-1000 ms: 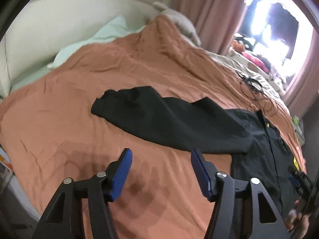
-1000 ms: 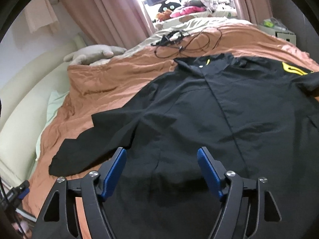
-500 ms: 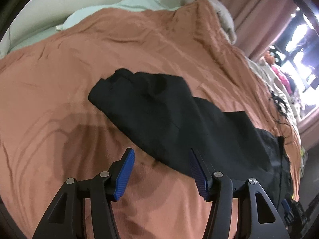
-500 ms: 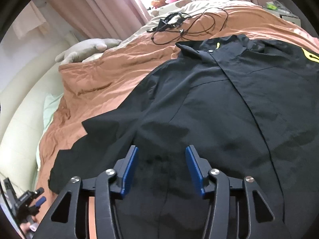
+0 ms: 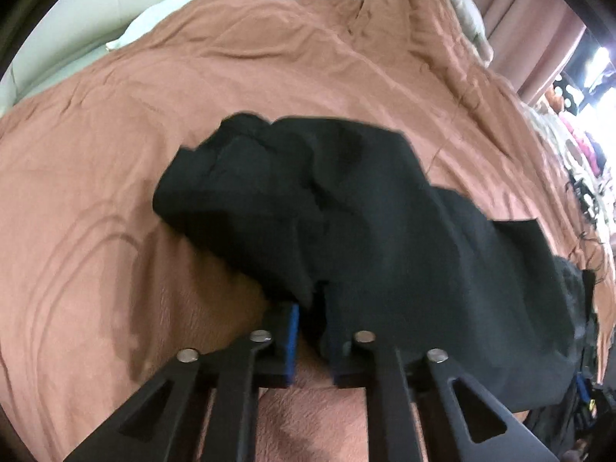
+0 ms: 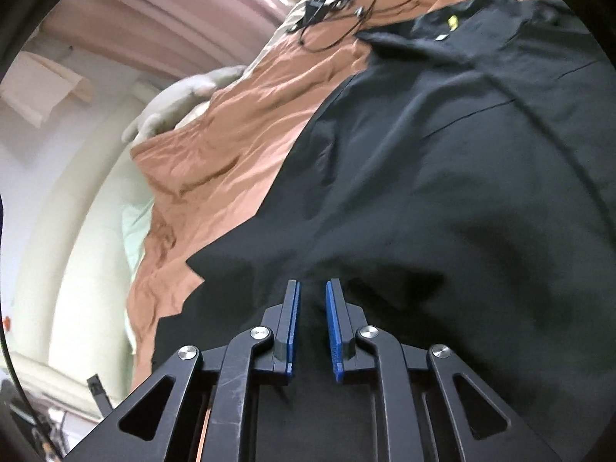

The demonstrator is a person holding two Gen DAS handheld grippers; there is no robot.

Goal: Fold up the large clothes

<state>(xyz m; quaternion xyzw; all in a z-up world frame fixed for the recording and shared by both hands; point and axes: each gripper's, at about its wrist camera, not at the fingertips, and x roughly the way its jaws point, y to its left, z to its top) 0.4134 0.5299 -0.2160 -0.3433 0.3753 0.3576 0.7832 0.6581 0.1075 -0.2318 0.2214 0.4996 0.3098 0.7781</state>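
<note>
The left gripper (image 5: 312,331) has just been closing, and its blue pads now pinch the near edge of the black sleeve (image 5: 308,208); the fabric drapes over the right-hand finger and hides most of that pad. The sleeve runs away from the gripper, up and to the left across the rust-coloured bedspread (image 5: 115,192), ending in a crumpled cuff whose folds are too dark to read. To the right the sleeve merges into the rest of the garment, cut off by the edge of the view.

The right gripper (image 6: 312,308) has also just been closing. Its pads stand narrowly apart with a raised fold of the black shirt (image 6: 442,192) between them; whether they already press the cloth is hard to judge in the dark fabric. The shirt lies spread flat on the bed, its long axis running from the gripper up to the collar (image 6: 442,27) at the top right, placket in line. A tangle of black cable (image 6: 346,4) lies beyond the collar, and a grey soft toy (image 6: 173,104) lies at the bedspread's far edge.
</note>
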